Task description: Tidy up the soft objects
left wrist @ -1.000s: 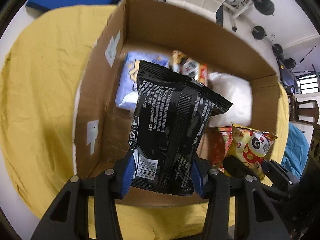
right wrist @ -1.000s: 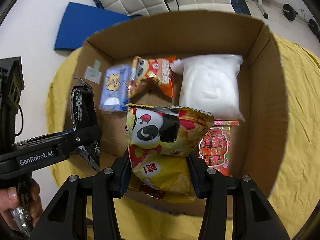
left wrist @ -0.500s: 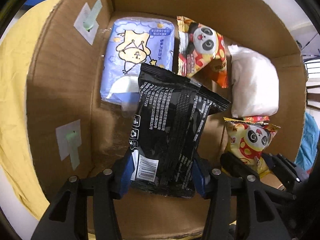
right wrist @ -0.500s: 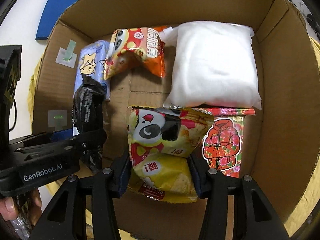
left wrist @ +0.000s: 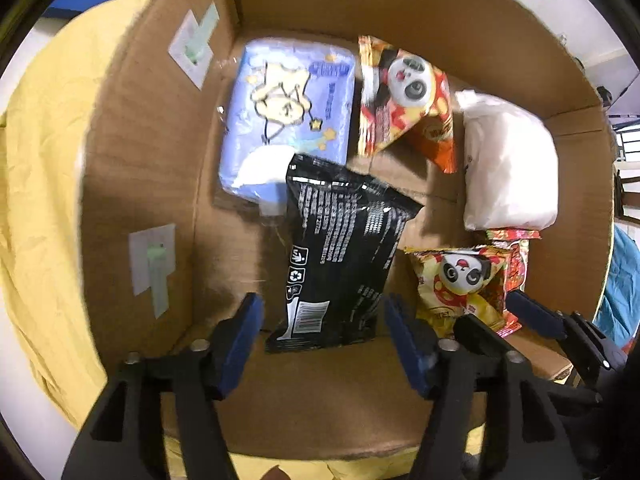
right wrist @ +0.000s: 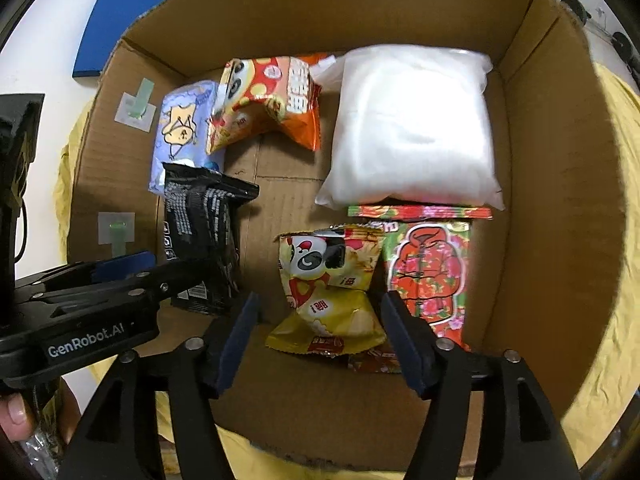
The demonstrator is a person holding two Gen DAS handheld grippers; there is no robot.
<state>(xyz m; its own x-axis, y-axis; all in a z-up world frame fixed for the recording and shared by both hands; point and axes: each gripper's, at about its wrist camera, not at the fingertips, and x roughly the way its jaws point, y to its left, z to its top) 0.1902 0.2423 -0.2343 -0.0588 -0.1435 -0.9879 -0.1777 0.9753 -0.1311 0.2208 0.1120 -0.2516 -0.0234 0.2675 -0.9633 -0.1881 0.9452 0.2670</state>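
A black snack packet (left wrist: 340,256) lies tilted on the floor of the cardboard box (left wrist: 140,160), its far end over a pale blue tissue pack (left wrist: 288,120). My left gripper (left wrist: 322,340) points down at it, jaws opening, the blue pads clear of the packet's sides. A yellow panda snack bag (right wrist: 332,292) rests on the box floor between the opening jaws of my right gripper (right wrist: 320,340); neither pad presses it. The black packet (right wrist: 200,236) also shows in the right wrist view, behind the left gripper's arm.
Also inside the box (right wrist: 560,200) are a red panda bag (right wrist: 268,100), a white soft pack (right wrist: 412,128) and a flat red-and-green packet (right wrist: 428,276). A yellow cloth (right wrist: 608,280) lies under the box. A blue mat (right wrist: 120,12) lies beyond. A hand (right wrist: 16,420) holds the left gripper.
Both grippers came down into the box, then their jaws parted. The black packet and the yellow panda bag slipped free and now rest on the box floor.
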